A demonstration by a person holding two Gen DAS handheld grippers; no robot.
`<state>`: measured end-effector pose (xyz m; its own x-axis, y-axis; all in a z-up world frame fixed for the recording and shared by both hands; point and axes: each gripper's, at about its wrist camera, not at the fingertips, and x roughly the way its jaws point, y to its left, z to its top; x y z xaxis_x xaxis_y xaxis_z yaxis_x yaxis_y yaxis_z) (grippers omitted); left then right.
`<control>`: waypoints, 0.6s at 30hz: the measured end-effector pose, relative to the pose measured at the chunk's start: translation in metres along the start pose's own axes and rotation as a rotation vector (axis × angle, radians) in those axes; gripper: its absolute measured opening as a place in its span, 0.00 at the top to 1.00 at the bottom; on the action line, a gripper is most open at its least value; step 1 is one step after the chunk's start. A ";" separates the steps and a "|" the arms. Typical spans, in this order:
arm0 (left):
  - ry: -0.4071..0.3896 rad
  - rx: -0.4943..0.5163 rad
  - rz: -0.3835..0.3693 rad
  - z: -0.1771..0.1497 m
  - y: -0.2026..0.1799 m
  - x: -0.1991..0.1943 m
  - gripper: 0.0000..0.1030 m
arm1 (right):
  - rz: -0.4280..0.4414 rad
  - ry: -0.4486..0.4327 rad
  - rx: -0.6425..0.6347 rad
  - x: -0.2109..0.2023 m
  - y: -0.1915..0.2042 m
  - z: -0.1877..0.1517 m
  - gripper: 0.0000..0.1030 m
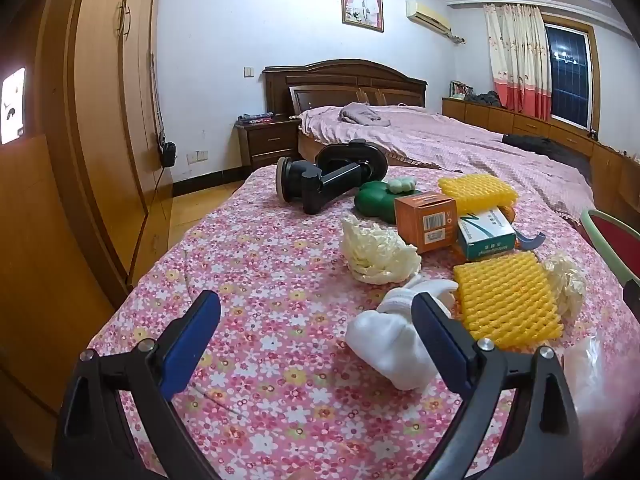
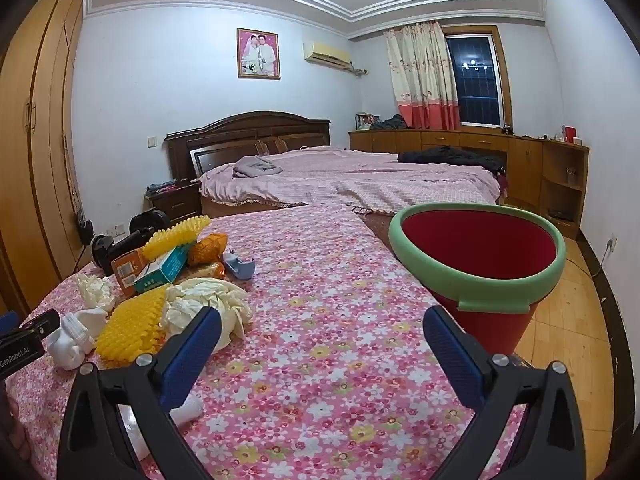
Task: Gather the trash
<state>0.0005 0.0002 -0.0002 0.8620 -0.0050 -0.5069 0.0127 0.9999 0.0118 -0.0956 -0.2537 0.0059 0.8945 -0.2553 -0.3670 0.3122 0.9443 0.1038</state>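
Bare floral table [image 2: 320,320] lies open between the trash pile [image 2: 160,300] and red bucket [image 2: 480,280]; clutter crowds the left.

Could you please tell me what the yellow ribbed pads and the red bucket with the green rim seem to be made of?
Yellow ribbed pads: likely soft foam netting, matte, judging by the woven, puffy mesh ridges. Red bucket: probably plastic or silicone, with a smooth, slightly dull wall; its green rim looks like thicker moulded rubber or plastic, though that stays uncertain.
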 end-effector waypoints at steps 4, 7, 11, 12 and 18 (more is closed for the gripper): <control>-0.005 0.004 0.004 0.000 -0.001 0.001 0.07 | -0.002 0.007 -0.001 0.000 0.000 0.000 0.00; -0.008 0.008 0.007 0.001 -0.001 0.003 0.07 | -0.003 0.007 -0.004 0.001 0.001 0.000 0.00; -0.013 0.000 0.000 0.000 0.000 0.000 0.07 | -0.001 0.007 -0.001 -0.001 -0.001 0.000 0.00; -0.013 0.001 0.001 0.000 0.000 0.000 0.07 | -0.001 0.007 -0.001 -0.001 -0.001 0.000 0.00; -0.014 0.001 0.001 0.000 0.000 0.000 0.07 | -0.004 0.010 -0.007 0.001 0.000 0.000 0.00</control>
<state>0.0001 0.0003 -0.0001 0.8691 -0.0039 -0.4946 0.0122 0.9998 0.0135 -0.0950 -0.2536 0.0054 0.8902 -0.2569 -0.3763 0.3132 0.9448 0.0959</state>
